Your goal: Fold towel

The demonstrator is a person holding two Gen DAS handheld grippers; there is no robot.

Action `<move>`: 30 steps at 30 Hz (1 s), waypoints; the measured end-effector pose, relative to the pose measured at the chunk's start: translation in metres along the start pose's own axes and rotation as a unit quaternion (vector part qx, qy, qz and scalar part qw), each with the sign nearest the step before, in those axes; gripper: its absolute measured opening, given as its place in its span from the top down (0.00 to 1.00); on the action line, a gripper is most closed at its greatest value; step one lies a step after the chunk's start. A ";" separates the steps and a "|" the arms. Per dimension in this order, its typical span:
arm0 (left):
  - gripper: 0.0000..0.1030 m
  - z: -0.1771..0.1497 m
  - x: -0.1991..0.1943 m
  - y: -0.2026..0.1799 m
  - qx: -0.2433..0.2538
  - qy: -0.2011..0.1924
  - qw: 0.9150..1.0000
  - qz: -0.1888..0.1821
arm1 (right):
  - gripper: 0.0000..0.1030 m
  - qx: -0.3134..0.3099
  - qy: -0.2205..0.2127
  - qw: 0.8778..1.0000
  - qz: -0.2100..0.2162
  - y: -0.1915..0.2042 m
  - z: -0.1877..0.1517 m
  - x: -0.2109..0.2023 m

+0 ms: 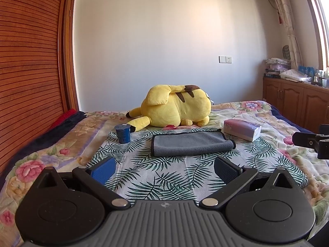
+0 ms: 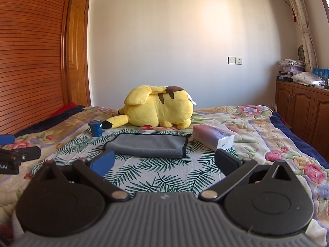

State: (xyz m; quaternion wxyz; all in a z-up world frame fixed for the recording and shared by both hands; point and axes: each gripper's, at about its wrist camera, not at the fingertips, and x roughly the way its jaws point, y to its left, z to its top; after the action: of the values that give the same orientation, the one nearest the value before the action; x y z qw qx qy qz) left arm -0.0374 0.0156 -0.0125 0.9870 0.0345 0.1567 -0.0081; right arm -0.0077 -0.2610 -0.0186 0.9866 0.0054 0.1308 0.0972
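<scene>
— Left gripper?
— Spread wide, nothing between the fingers. Blue pad on the left one, dark pad on the right. Hovering over the near part of the leaf-print cloth, touching no object.
— Right gripper?
— Likewise wide apart and empty, blue pad left, black pad right, poised above the same cloth, short of the towel. Also visible at the right edge of the left wrist view as a dark piece; fingertips cut off there.
— Towel?
— Grey with a dark border, already doubled over, lying flat in the middle of the leaf-print cloth, just beyond both pairs of fingers and apart from them. Folded edge toward the near side.
— Around it?
— Blue cup upside down at far left of the towel, close but apart. Tissue pack at far right, near the towel's corner. Yellow plush lying on its side behind the towel, on the floral bedspread.
</scene>
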 end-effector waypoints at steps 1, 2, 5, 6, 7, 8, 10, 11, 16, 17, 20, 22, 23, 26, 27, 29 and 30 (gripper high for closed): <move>0.16 0.000 0.000 0.000 0.000 0.000 1.000 0.001 | 0.00 0.000 0.000 1.000 0.000 0.000 0.000 0.000; 0.16 0.000 0.000 0.000 0.000 0.000 1.000 0.001 | 0.00 0.000 0.000 1.000 0.000 0.000 0.000 0.000; 0.16 0.000 0.000 -0.001 0.000 0.000 1.000 0.001 | 0.00 0.000 0.000 1.000 0.000 0.000 0.000 0.000; 0.16 0.000 -0.001 -0.001 0.000 0.000 1.000 0.001 | 0.00 0.000 0.000 1.000 0.000 0.000 0.000 0.000; 0.16 0.000 -0.001 -0.001 0.000 0.000 1.000 0.001 | 0.00 0.000 0.000 1.000 0.000 0.000 0.000 0.000; 0.16 0.000 -0.001 -0.001 0.000 0.000 1.000 0.001 | 0.00 0.000 0.000 1.000 0.000 0.000 0.000 0.000; 0.16 0.000 0.000 -0.001 0.000 0.000 1.000 0.001 | 0.00 0.000 0.000 1.000 0.000 0.000 0.000 0.000; 0.16 0.000 -0.001 -0.001 0.000 0.000 1.000 0.001 | 0.00 0.000 0.000 1.000 0.000 0.000 0.000 0.000; 0.16 0.000 -0.001 -0.001 0.000 0.000 1.000 0.001 | 0.00 0.000 0.000 1.000 0.000 0.001 0.000 0.000; 0.16 0.000 -0.001 -0.001 0.000 0.000 1.000 0.001 | 0.00 0.000 0.000 1.000 0.000 0.000 0.000 0.000; 0.16 0.000 -0.001 -0.001 0.000 0.000 1.000 0.001 | 0.00 0.000 0.000 1.000 0.000 0.000 0.000 0.000; 0.16 0.000 -0.001 -0.001 0.000 0.000 1.000 0.001 | 0.00 0.000 0.000 1.000 0.000 0.001 0.000 0.000; 0.16 0.000 -0.001 -0.002 0.000 0.000 1.000 0.000 | 0.00 0.000 0.000 1.000 0.000 0.001 0.000 0.000; 0.16 0.001 -0.001 -0.002 0.002 0.000 1.000 0.000 | 0.00 0.000 0.000 1.000 0.000 0.001 0.000 0.000; 0.16 0.001 -0.001 -0.002 0.002 0.000 1.000 0.000 | 0.00 0.000 0.000 1.000 0.000 0.001 0.000 0.000; 0.16 0.001 -0.001 -0.003 0.003 -0.001 1.000 0.001 | 0.00 0.000 0.000 1.000 0.000 0.001 0.000 0.000; 0.16 0.001 -0.001 -0.002 0.003 -0.001 1.000 0.001 | 0.00 0.000 0.000 1.000 0.000 0.001 0.000 0.000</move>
State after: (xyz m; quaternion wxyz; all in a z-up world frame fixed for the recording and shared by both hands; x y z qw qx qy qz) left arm -0.0381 0.0131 -0.0116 0.9870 0.0378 0.1560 -0.0076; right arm -0.0082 -0.2603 -0.0185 0.9867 0.0053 0.1303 0.0971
